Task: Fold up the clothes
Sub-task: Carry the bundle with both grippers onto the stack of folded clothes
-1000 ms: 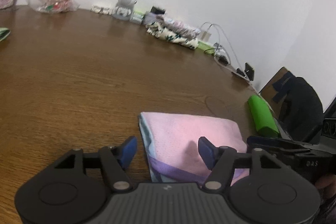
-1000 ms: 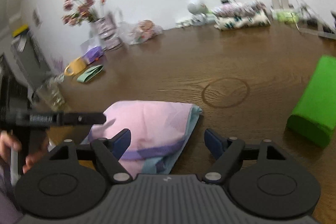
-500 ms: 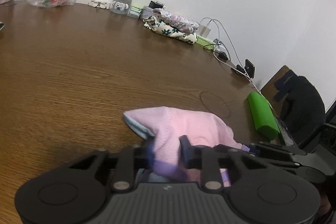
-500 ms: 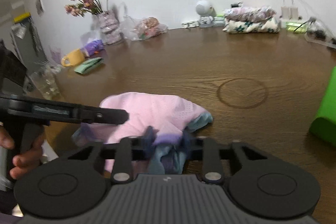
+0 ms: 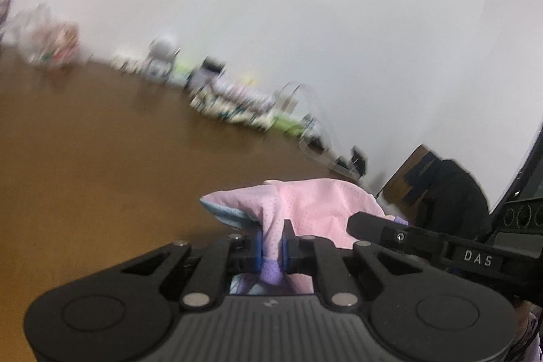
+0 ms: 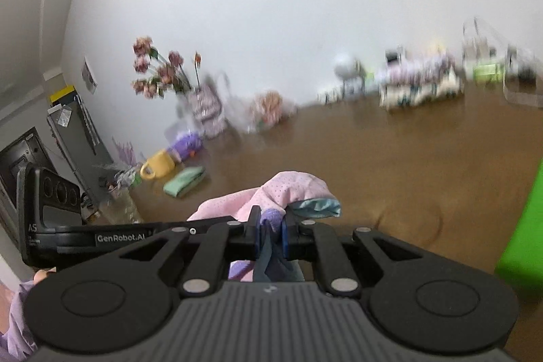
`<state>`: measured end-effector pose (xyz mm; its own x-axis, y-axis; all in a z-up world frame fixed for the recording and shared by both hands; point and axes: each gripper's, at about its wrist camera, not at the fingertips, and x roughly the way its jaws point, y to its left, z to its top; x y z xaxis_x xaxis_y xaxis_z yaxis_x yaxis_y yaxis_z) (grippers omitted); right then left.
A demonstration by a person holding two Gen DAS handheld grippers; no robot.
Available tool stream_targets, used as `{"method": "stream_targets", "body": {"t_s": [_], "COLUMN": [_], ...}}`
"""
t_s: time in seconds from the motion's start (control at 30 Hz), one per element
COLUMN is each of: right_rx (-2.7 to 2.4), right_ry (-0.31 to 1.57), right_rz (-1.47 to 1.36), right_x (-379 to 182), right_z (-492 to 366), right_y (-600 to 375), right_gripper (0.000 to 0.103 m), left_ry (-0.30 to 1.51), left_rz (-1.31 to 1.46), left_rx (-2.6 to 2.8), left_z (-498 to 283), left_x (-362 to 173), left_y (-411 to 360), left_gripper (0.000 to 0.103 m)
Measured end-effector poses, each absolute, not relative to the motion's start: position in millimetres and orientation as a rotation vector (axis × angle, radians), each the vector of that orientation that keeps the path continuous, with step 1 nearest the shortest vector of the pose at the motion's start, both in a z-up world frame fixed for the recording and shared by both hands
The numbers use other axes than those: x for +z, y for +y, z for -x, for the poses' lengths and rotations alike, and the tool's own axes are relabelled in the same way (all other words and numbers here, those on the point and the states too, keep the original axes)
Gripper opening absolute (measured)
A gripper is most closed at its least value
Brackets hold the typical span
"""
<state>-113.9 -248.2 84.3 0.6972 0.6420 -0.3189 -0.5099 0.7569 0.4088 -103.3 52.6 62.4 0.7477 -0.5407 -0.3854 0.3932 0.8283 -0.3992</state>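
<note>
The pink garment (image 5: 315, 202) with purple trim and a light blue lining hangs bunched above the brown table (image 5: 101, 165). My left gripper (image 5: 272, 249) is shut on its purple-edged near side. The right gripper's black body (image 5: 424, 243) crosses the lower right of the left wrist view. In the right wrist view the same pink garment (image 6: 288, 189) rises in a hump, and my right gripper (image 6: 271, 234) is shut on its purple and blue edge. The left gripper's body (image 6: 101, 236) shows at the left, held by a hand.
A stack of folded patterned clothes (image 6: 420, 83) lies along the far wall, with a small white robot figure (image 6: 344, 70) and cables beside it. A flower vase (image 6: 203, 104), yellow cup (image 6: 159, 163) and green cloth (image 6: 185, 180) stand at the left. A green roll (image 6: 522, 226) lies right.
Both grippers went from open over the flat folded garment to shut on its near edge, and have lifted it off the table; the views now tilt upward and blur.
</note>
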Motion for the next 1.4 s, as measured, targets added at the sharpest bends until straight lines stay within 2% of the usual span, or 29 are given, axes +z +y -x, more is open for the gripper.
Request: {"method": "stream_targets", "body": {"t_s": [0.23,0.33,0.5,0.6,0.77,0.97,1.27,1.37,1.4], "right_rx": [0.613,0.599,0.579,0.55,0.499,0.465,0.437,0.418,0.407], "right_ry": [0.44,0.397,0.389,0.407,0.507,0.644,0.756,0.78,0.785], "right_rz": [-0.28,-0.253,-0.264,-0.247,-0.225,-0.276,-0.268,-0.259,-0.248], "right_x": [165.7,210.7,266.6,278.2,258.6,190.3,105.2,92.3,89.4], "right_z": [77.2,51.2,-30.2,-87.5,-203.2,-321.0,-406.7,-410.9,-410.8], "right_y": [-272.8,-285.2,-305.3,-310.4,-309.1,-310.2,-295.5,-304.4,-308.9], "right_gripper": [0.01,0.01,0.01,0.01,0.01,0.01,0.01,0.02,0.03], "left_ry": [0.363,0.351,0.348,0.371,0.461,0.539,0.624,0.624,0.617], "left_rz": [0.258,0.256,0.256,0.243,0.237,0.244,0.271,0.264,0.248], "left_rx": [-0.585,-0.612,-0.657,-0.66,-0.632,-0.583,-0.493,-0.502,-0.506], "left_z": [62.0,21.1,-53.1,-110.0,-213.1,-307.7,-385.7,-386.2,-384.4], "left_x": [145.8,178.0,226.6,231.7,209.2,160.0,80.1,66.9,65.4], "left_y": [27.9,17.1,-0.7,-15.8,-47.1,-58.1,-49.7,-44.2,-42.4], "left_gripper": [0.009,0.009,0.009,0.009,0.009,0.009,0.011,0.018,0.022]}}
